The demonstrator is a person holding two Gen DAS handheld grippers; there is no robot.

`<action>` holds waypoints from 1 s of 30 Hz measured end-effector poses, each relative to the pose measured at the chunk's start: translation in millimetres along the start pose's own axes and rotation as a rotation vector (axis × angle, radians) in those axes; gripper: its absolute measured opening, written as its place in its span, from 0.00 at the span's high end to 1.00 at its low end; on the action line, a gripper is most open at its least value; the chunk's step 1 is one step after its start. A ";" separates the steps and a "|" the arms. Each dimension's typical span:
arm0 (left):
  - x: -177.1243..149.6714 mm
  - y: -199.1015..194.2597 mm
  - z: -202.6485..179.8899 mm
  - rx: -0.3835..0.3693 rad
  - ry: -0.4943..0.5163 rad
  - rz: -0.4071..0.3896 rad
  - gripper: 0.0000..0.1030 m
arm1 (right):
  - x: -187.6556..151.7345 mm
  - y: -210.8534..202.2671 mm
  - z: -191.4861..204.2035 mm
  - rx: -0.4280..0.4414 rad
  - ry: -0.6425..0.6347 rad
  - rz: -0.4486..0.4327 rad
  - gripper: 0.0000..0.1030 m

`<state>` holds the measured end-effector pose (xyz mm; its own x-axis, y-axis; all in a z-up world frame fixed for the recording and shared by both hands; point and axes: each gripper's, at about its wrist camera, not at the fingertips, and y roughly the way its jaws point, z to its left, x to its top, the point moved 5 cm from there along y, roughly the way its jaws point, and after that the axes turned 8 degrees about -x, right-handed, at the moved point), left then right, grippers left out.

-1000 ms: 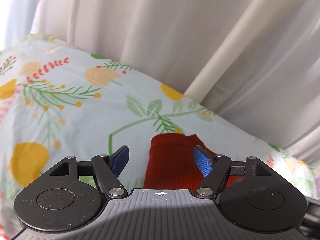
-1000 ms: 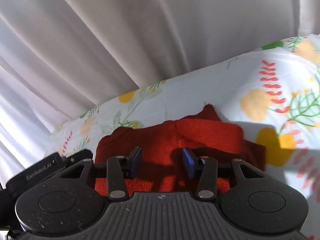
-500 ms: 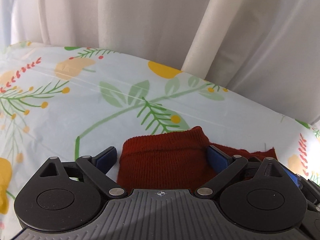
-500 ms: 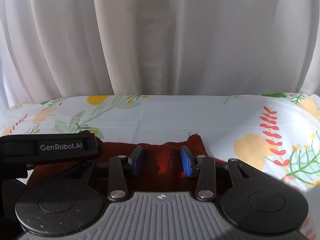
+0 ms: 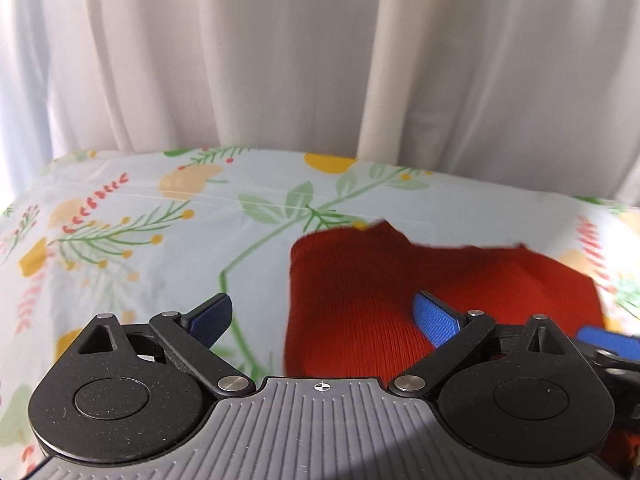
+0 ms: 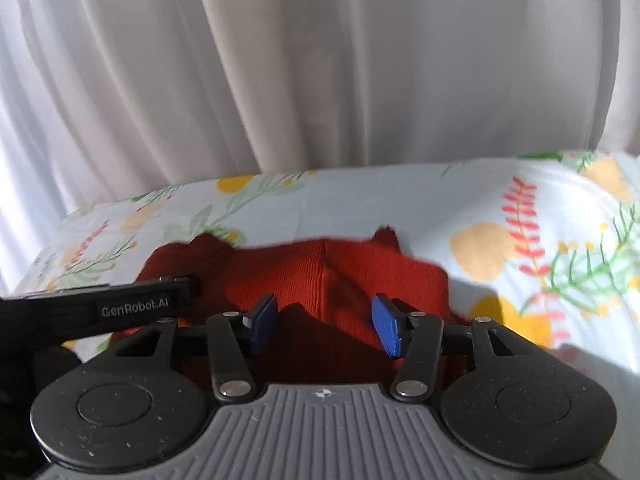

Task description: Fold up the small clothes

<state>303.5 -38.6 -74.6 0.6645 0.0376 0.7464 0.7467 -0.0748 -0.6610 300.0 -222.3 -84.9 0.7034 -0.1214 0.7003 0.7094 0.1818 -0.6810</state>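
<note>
Grippers over floral sheet (image 5: pixel 120 248) | left gripper (image 5: pixel 324 316) spread wide, gripping nothing | right gripper (image 6: pixel 324 320) opening, pads clear of cloth | red knit garment (image 5: pixel 380 300) flat beneath and ahead of both | white curtain (image 6: pixel 320 80) beyond

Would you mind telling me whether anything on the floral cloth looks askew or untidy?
The red knitted garment lies rumpled on the floral-print cloth: its far edge is uneven, with a corner poking up at each end. Nothing looks spilled or damaged.
</note>
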 end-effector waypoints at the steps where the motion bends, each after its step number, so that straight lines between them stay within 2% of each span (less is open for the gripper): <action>1: -10.5 -22.5 2.9 -0.005 -0.001 -0.015 0.03 | -12.6 -20.4 -10.0 0.052 0.044 0.019 0.47; 2: -23.2 -44.8 5.7 -0.006 -0.004 -0.035 0.03 | -26.7 -39.1 -20.8 0.100 0.090 0.044 0.42; 4: -55.4 -86.4 12.2 -0.027 -0.010 -0.063 0.03 | -59.7 -71.4 -43.6 0.156 0.175 0.098 0.42; 6: -86.6 -112.6 15.9 -0.024 -0.021 -0.056 0.03 | -85.4 -93.9 -59.1 0.191 0.235 0.104 0.42; 9: -118.9 -125.2 15.2 -0.017 -0.038 -0.016 0.04 | -97.0 -98.6 -64.7 0.274 0.318 0.111 0.42; 10: -123.1 -121.9 12.7 -0.018 -0.025 0.004 0.04 | -96.3 -96.0 -66.0 0.292 0.363 0.113 0.45; 12: -123.0 -110.4 7.5 0.004 0.004 0.029 0.05 | -94.0 -85.0 -64.7 0.318 0.424 0.121 0.57; 13: -121.1 -103.4 4.0 0.013 0.026 0.034 0.05 | -93.8 -77.4 -65.2 0.301 0.451 0.142 0.73; 14: -119.0 -96.8 -0.5 0.012 0.049 0.050 0.05 | -95.5 -71.3 -64.7 0.273 0.470 0.166 0.94; 15: -117.3 -91.1 -4.0 0.010 0.064 0.060 0.05 | -96.5 -67.0 -64.4 0.265 0.493 0.184 0.94; 16: -118.6 -87.0 -5.4 0.025 0.071 0.058 0.05 | -97.4 -65.9 -65.3 0.310 0.546 0.185 0.95; 17: -118.9 -82.9 -3.7 0.065 0.076 0.065 0.05 | -98.7 -65.4 -66.8 0.429 0.643 0.189 1.00; 18: -119.9 -79.8 0.1 0.105 0.073 0.077 0.04 | -100.4 -65.0 -67.9 0.533 0.730 0.200 1.00; 19: -121.6 -78.4 5.2 0.113 0.054 0.088 0.04 | -100.6 -65.2 -69.0 0.518 0.737 0.201 1.00; 20: -123.0 -78.4 11.2 0.110 0.021 0.096 0.04 | -99.4 -65.4 -69.5 0.435 0.673 0.190 1.00; 22: -126.5 -81.0 22.0 0.092 -0.045 0.115 0.04 | -100.0 -62.6 -68.5 0.201 0.457 0.190 1.00; 24: -130.3 -86.4 29.5 0.069 -0.096 0.145 0.04 | -101.1 -69.4 -60.2 0.163 0.339 0.160 1.00; 26: -132.8 -94.7 37.0 0.105 -0.138 0.166 0.05 | -102.3 -77.2 -52.9 0.087 0.268 0.167 1.00; 28: -131.4 -106.0 45.1 0.143 -0.170 0.174 0.05 | -108.9 -73.9 -56.7 -0.047 0.230 0.226 1.00; 30: -126.2 -118.5 47.1 0.110 -0.203 0.173 0.05 | -113.4 -84.4 -60.5 -0.074 0.211 0.225 0.98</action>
<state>132.6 12.4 -94.2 0.7666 0.2329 0.5984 0.6132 0.0112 -0.7899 163.1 -282.9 -119.8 0.8313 -0.2870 0.4761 0.5309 0.1560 -0.8330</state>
